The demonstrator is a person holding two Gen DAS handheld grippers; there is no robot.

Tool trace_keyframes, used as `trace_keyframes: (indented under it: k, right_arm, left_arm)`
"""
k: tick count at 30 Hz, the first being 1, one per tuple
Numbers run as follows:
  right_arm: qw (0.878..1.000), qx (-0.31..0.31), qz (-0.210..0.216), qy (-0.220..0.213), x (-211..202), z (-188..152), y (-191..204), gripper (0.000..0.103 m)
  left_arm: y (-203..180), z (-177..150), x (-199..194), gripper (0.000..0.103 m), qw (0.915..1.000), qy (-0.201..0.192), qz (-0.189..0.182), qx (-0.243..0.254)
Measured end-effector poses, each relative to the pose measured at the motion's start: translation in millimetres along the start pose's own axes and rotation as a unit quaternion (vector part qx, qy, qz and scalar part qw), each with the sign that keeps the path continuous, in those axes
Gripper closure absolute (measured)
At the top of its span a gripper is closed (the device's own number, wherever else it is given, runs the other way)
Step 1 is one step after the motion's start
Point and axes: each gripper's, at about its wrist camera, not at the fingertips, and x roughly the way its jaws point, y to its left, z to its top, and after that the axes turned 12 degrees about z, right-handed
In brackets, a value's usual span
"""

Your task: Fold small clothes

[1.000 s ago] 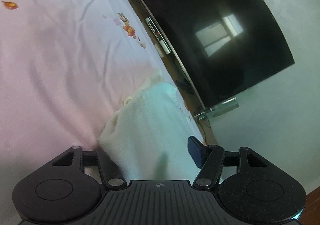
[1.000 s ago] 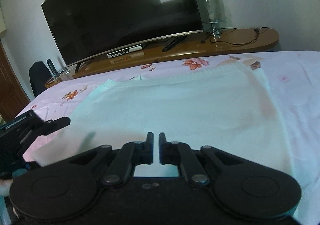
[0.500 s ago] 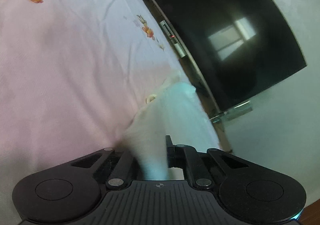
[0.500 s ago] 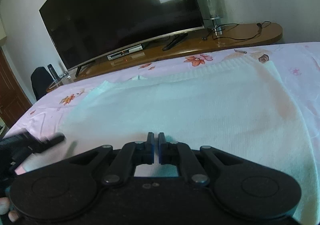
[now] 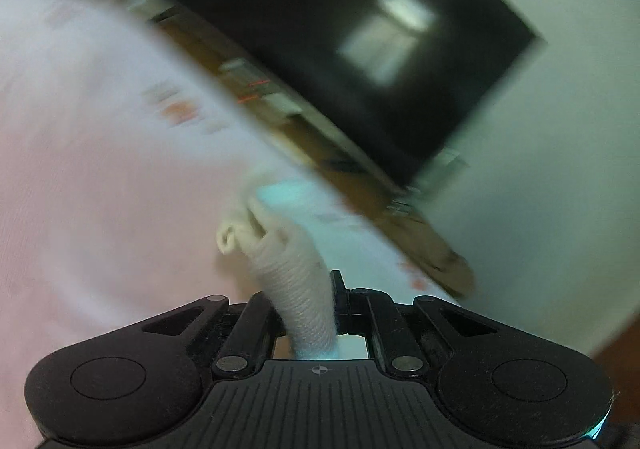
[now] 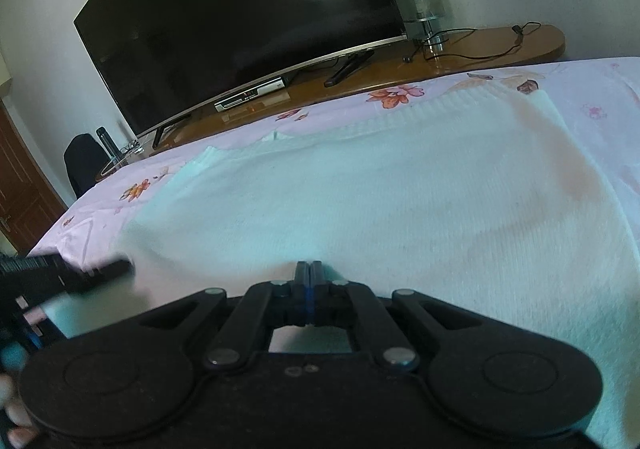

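Left hand-held gripper [image 5: 308, 309] has clamped and lifted the sweater [image 5: 296, 281].

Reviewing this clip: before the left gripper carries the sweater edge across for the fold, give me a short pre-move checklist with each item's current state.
1. Left gripper clamped on the white knit sweater edge: ok, knit bunched between its fingers.
2. Right gripper pinning the near hem: cannot tell; jaws shut at the hem, no cloth visible between them.
3. Sweater body flat on the pink floral bedsheet: ok.
4. Fold path unobstructed: ok.
5. Left wrist view sharp enough to judge: not ok, blurred.
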Motion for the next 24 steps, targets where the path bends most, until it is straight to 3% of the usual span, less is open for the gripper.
trace_keyframes:
  k: [2,4,8,11,12,14,16,17,20,23,24]
  right_arm:
    - [1.000,0.012,0.007,-0.003,-0.8,0.6,-3.1,0.103]
    - [0.999,0.040,0.017,-0.013,-5.9,1.9,-12.1,0.103]
    - [0.989,0.127,0.009,-0.078,-52.5,3.6,-46.7,0.098]
    - [0.979,0.167,-0.006,-0.117,-102.4,1.6,-80.6,0.089]
    - [0.975,0.179,-0.011,-0.128,-118.3,0.5,-91.4,0.079]
    - [0.971,0.192,-0.022,-0.141,-144.7,-1.1,-109.5,0.075]
    - [0.970,0.191,-0.028,-0.146,-164.5,-1.6,-119.4,0.068]
    - [0.971,0.186,-0.032,-0.149,-171.8,-1.6,-121.3,0.066]
    - [0.972,0.178,-0.023,-0.153,-182.0,-1.5,-121.3,0.064]
    - [0.976,0.161,-0.004,-0.144,-171.7,4.8,-114.4,0.064]
    - [0.978,0.154,0.002,-0.140,-164.5,8.9,-111.1,0.064]
  left_arm:
    - [-38.1,8.5,-1.7,0.096,0.9971,0.006,-0.043,0.063]
    - [-76.3,6.2,-1.3,0.096,0.9890,0.018,-0.079,0.124]
    - [-148.2,-32.4,13.1,0.096,0.9580,0.081,-0.124,0.246]
    - [-173.9,-76.9,30.7,0.096,0.9380,0.143,-0.147,0.280]
    - [-178.8,-90.9,37.5,0.095,0.9311,0.163,-0.154,0.288]
    - [-185.0,-116.6,41.0,0.093,0.9216,0.198,-0.140,0.303]
    - [-187.7,-114.1,22.0,0.038,0.9229,0.176,-0.152,0.307]
    - [-183.4,-108.2,8.2,0.003,0.9269,0.165,-0.165,0.294]
    - [-169.1,-79.0,-21.5,0.000,0.9378,0.115,-0.190,0.267]
    - [-143.5,-46.9,-3.3,0.003,0.9594,0.083,-0.137,0.233]
    - [-135.1,-37.2,10.8,0.013,0.9661,0.082,-0.104,0.222]
